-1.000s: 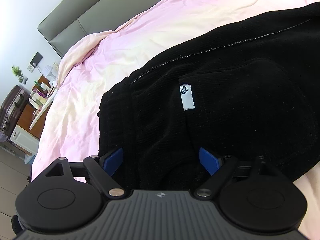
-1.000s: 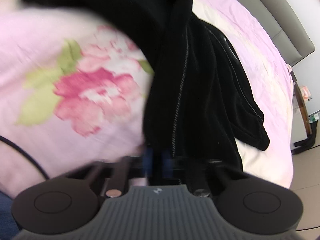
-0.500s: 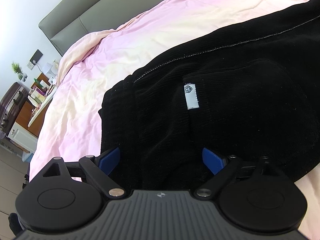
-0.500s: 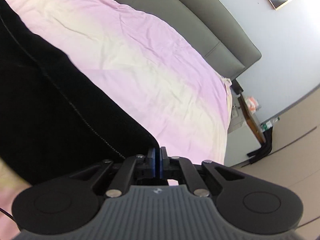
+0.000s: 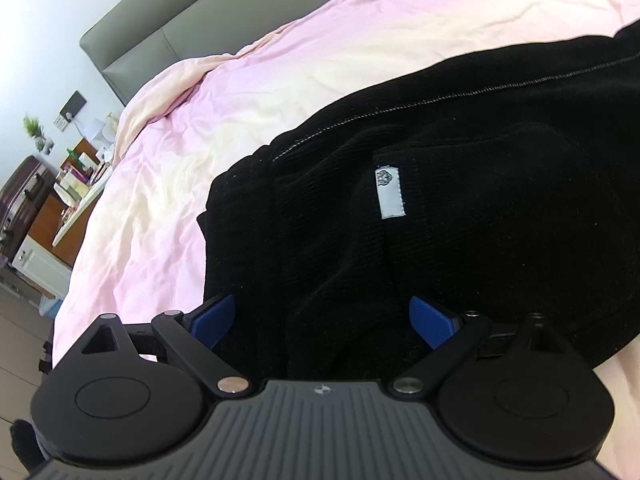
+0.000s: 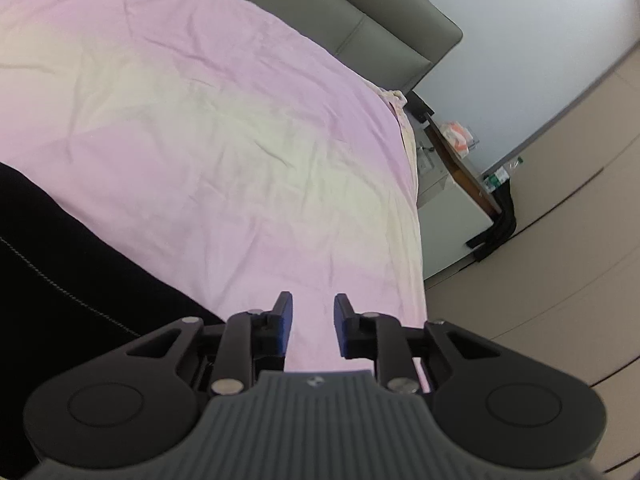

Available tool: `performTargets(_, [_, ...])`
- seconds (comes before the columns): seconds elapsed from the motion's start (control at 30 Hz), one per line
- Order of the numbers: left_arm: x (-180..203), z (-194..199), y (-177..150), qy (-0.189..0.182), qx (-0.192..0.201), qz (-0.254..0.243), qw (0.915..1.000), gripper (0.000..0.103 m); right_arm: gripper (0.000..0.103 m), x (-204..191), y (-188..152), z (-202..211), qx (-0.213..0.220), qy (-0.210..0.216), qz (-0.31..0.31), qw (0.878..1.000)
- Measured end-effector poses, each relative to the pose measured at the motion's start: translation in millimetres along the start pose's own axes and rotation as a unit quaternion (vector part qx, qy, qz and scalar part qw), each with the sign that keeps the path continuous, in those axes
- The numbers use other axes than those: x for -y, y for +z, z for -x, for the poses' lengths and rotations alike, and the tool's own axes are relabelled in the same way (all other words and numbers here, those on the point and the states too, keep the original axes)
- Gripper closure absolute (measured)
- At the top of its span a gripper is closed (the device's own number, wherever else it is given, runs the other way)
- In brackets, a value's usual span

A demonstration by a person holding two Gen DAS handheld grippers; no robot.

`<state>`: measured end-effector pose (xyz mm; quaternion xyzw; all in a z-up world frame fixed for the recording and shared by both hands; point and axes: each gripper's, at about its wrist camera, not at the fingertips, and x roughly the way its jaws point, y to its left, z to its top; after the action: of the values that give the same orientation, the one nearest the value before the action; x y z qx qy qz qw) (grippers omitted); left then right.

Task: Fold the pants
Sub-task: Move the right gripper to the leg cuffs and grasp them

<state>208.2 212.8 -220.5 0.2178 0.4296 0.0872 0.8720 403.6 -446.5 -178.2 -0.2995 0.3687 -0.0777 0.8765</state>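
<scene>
Your left gripper point(image 5: 322, 316) is spread wide over the black pants point(image 5: 460, 200) lying on the pink bed point(image 5: 280, 92); only this view shows their white label point(image 5: 390, 192). Your right gripper point(image 6: 310, 324), parted and empty, sees just the pants' edge point(image 6: 60, 280) near the bed's side.

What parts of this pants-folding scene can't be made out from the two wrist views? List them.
- Black pants: left view, right edge cuts them off; legs unseen.
- Pants fabric nearest the left hand-held gripper: hidden behind its body.
- Pants: right view, only a corner shows.
- Nightstand clutter: too small to identify.
</scene>
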Motion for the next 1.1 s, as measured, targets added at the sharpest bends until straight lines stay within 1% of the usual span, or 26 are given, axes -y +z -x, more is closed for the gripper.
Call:
performTargets(0.1, [-3.1,0.4,-2.8,0.0,0.006,0.015,0.9999,0.0,0.081,1.9,-31.1,20.3,-0.009,0.035,-0.06,0.998])
performTargets(0.17, [-5.2,5.8,-3.1,0.004,0.014,0.021,0.9997,0.0,0.081,-3.0,-56.1,34.9,-0.018,0.068,-0.109,0.992])
performTargets(0.2, [-5.8,10.5,-3.3,0.012,0.02,0.022,0.9995,0.0,0.079,-6.8,-68.1,41.7,-0.022,0.085,-0.134,0.987])
performTargets(0.23, [-5.9,15.4,-3.0,0.026,0.025,0.024,0.9991,0.0,0.078,-10.3,-79.1,45.9,-0.027,0.102,-0.16,0.981])
performTargets(0.27, [-7.1,22.0,-4.1,0.037,0.032,0.023,0.9985,0.0,0.073,-16.4,-90.0,51.6,-0.031,0.119,-0.185,0.975])
performTargets(0.3, [-10.0,28.9,-5.8,0.043,0.04,0.025,0.998,0.0,0.067,-20.8,-99.4,56.2,-0.034,0.135,-0.208,0.968])
performTargets(0.33, [-14.1,35.2,-7.9,0.044,0.044,0.032,0.9976,0.0,0.066,-26.5,-108.8,60.8,-0.038,0.151,-0.232,0.96])
performTargets(0.37, [-19.9,41.3,-11.2,0.039,0.044,0.043,0.9974,0.0,0.062,-32.3,-115.8,63.9,-0.042,0.164,-0.254,0.952])
performTargets(0.4, [-25.7,46.0,-14.7,0.032,0.041,0.057,0.9971,0.0,0.057,-36.8,-122.6,66.0,-0.047,0.176,-0.274,0.944])
performTargets(0.47, [-40.0,54.9,-25.5,0.01,0.032,0.1,0.9944,0.0,0.054,-46.4,-133.1,68.1,-0.059,0.195,-0.308,0.929])
performTargets(0.53, [-52.9,60.0,-37.9,-0.026,0.023,0.155,0.9873,0.0,0.054,-54.3,-144.8,68.8,-0.068,0.214,-0.329,0.917])
performTargets(0.6, [-63.4,57.7,-49.9,-0.077,0.013,0.21,0.9746,0.0,0.052,-60.1,-151.9,64.8,-0.074,0.232,-0.355,0.902])
performTargets(0.63, [-67.3,55.7,-56.0,-0.098,0.009,0.235,0.967,0.0,0.051,-62.3,-155.3,61.4,-0.078,0.241,-0.375,0.892])
performTargets(0.67, [-70.1,51.3,-59.7,-0.109,0.003,0.254,0.9609,0.0,0.05,-63.5,-158.6,59.0,-0.083,0.247,-0.395,0.881])
performTargets(0.7, [-71.8,47.7,-63.1,-0.111,-0.001,0.271,0.9563,0.0,0.049,-65.7,-161.2,56.4,-0.088,0.253,-0.413,0.87])
performTargets(0.73, [-73.3,47.5,-64.5,-0.101,0.003,0.282,0.9541,0.0,0.049,-67.8,-162.7,54.1,-0.092,0.257,-0.43,0.861])
performTargets(0.77, [-76.7,48.6,-63.3,-0.075,0.015,0.29,0.9539,0.0,0.049,-69.5,-163.1,53.3,-0.094,0.26,-0.441,0.854])
performTargets(0.8, [-80.6,53.0,-60.9,-0.043,0.032,0.296,0.9538,0.0,0.049,-71.4,-163.4,53.7,-0.095,0.261,-0.446,0.851])
performTargets(0.83, [-85.0,59.6,-56.5,-0.022,0.055,0.295,0.9538,0.0,0.049,-73.8,-162.9,55.2,-0.094,0.262,-0.446,0.851])
performTargets(0.87, [-90.1,61.9,-48.7,-0.018,0.074,0.286,0.9551,0.0,0.048,-76.3,-161.7,56.5,-0.092,0.263,-0.441,0.853])
performTargets(0.9, [-92.4,60.3,-39.4,-0.022,0.082,0.272,0.9585,0.0,0.046,-78.8,-160.8,57.0,-0.091,0.265,-0.436,0.855])
performTargets(0.93, [-93.8,52.8,-29.4,-0.029,0.076,0.254,0.9637,0.0,0.046,-81.2,-160.2,56.7,-0.092,0.267,-0.433,0.856])
performTargets(1.0, [-92.1,28.8,-11.1,-0.042,0.034,0.217,0.9746,0.0,0.046,-85.0,-161.6,53.8,-0.094,0.271,-0.438,0.852])
performTargets(1.03, [-91.5,15.3,-5.6,-0.049,0.014,0.207,0.977,0.0,0.045,-86.5,-162.7,51.0,-0.095,0.275,-0.445,0.847])
performTargets(1.1, [-91.1,-9.9,-1.5,-0.067,-0.018,0.209,0.9755,0.0,0.043,-89.0,-165.4,46.6,-0.094,0.286,-0.463,0.834])
